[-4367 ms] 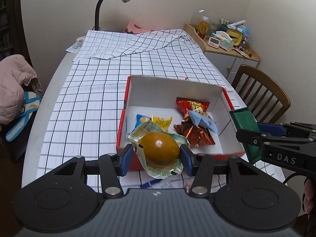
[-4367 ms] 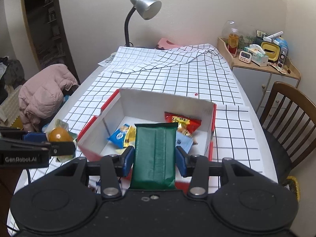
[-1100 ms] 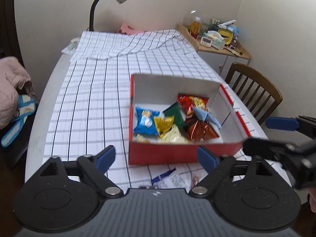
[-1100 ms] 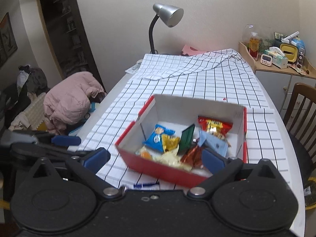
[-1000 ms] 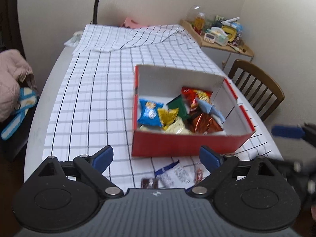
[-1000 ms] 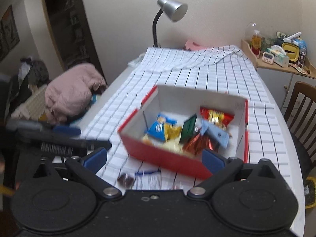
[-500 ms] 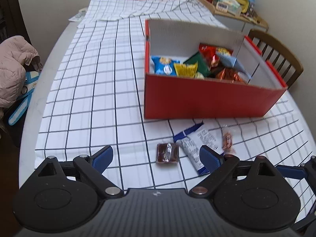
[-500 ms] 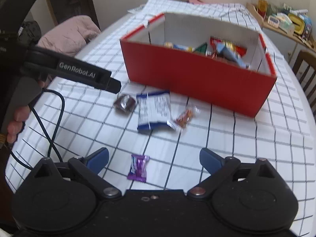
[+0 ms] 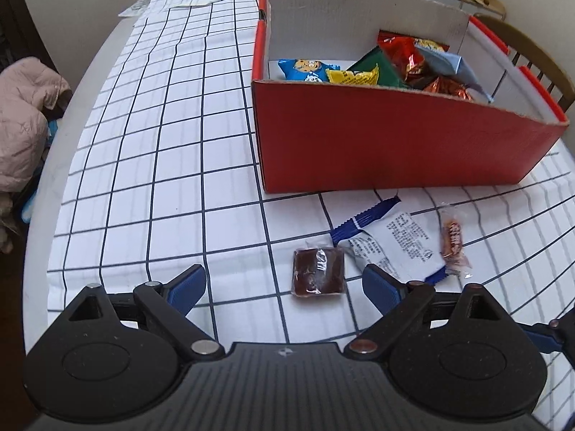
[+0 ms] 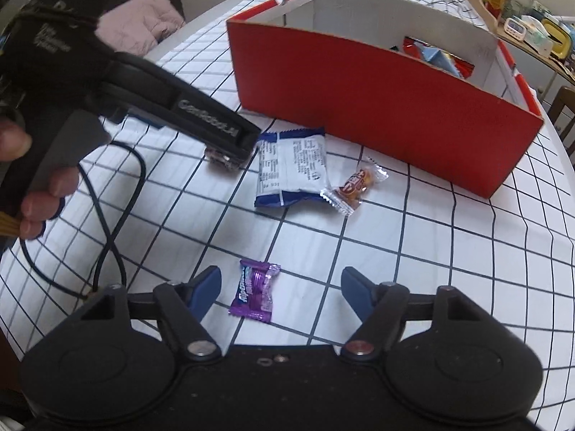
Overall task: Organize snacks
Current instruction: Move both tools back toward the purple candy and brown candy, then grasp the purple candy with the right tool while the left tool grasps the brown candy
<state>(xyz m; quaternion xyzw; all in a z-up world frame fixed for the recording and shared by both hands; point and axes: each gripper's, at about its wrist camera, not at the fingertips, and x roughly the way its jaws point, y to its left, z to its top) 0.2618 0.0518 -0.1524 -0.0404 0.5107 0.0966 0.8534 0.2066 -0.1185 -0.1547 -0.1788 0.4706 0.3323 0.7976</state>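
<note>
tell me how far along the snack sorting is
Done: several packets already lie in the red box. In hand: nothing; the right tool, its jaws just closing, straddles the purple candy. Left: brown sweet, white packet, orange candy.

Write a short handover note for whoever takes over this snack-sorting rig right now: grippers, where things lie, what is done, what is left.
Left gripper: open, empty, low over the brown candy.
Right gripper: jaws have just been closing around the purple candy, pads not yet touching it.
Done: several packets already lie in the red box.
Left on the checked tablecloth in front of the box: brown candy, blue-and-white packet, small orange candy, purple candy.
Next, probably: grip the purple and brown candies, drop them in the box, then fetch the other two.
</note>
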